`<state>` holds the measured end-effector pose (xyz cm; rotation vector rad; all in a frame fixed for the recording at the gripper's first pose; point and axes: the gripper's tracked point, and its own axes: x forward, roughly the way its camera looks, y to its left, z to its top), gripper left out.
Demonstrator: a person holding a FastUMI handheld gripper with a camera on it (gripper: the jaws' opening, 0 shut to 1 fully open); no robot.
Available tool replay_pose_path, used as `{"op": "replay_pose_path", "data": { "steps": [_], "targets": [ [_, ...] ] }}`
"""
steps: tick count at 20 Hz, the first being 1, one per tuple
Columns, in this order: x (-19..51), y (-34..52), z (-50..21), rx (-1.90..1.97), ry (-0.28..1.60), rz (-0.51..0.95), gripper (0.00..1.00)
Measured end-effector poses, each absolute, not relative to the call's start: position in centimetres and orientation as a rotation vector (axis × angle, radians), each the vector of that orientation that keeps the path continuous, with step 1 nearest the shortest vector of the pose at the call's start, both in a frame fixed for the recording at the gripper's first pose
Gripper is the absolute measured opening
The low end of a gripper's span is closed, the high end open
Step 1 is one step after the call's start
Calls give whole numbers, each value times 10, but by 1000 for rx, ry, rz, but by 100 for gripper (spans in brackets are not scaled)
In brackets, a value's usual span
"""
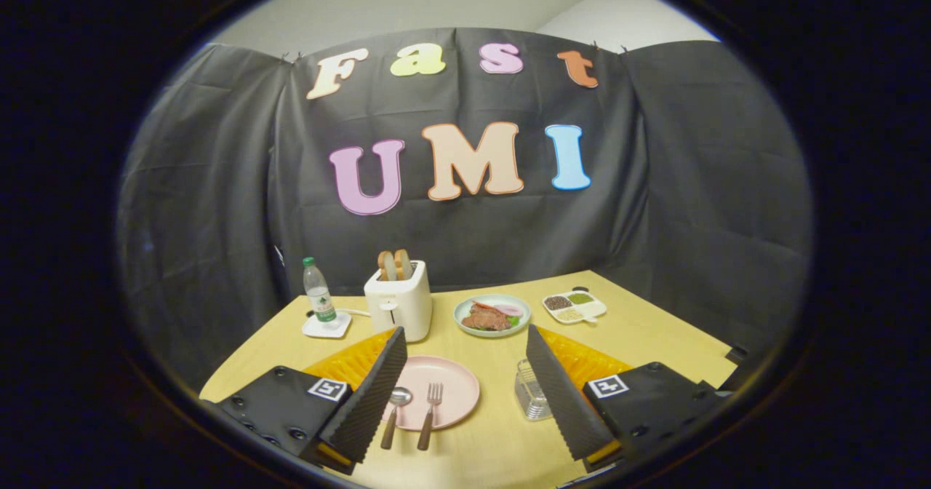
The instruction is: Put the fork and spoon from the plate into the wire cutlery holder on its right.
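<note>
The gripper hangs above the near edge of the yellow table with its jaws spread wide and nothing between the pads; the left finger and the right finger frame the work area.

Just ahead, between the fingers but closer to the left one, lies the pink plate. On its near rim rest the spoon and the fork, side by side, the spoon on the left nearly touching the left finger's inner face, the fork just to its right. Both lie with their long axes running near to far: brown handles toward the gripper and overhanging the plate's near edge, heads pointing away onto the plate.

To the right of the plate, tucked against the right finger's inner face, stands the wire cutlery holder, upright and partly hidden by that finger.

My judgement: the coming grasp turns on the handles lying along the approach line, so the open jaws need to drop down and left to straddle one handle across its width.

Farther off stand a toaster with bread, a water bottle on the left, a plate of food and a divided tray on the right.
</note>
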<state>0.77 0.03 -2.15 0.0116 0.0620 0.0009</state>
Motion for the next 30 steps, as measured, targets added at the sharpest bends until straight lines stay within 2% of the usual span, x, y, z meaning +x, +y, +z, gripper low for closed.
{"op": "replay_pose_path", "data": {
  "steps": [8, 27, 29, 30],
  "targets": [
    [15, 18, -66, 4, 138, 43, 100],
    [72, 42, -228, -110, 379, 123, 100],
    [74, 44, -231, -115, 384, 120, 98],
    [75, 46, -232, -119, 385, 123, 94]
  ]
}}
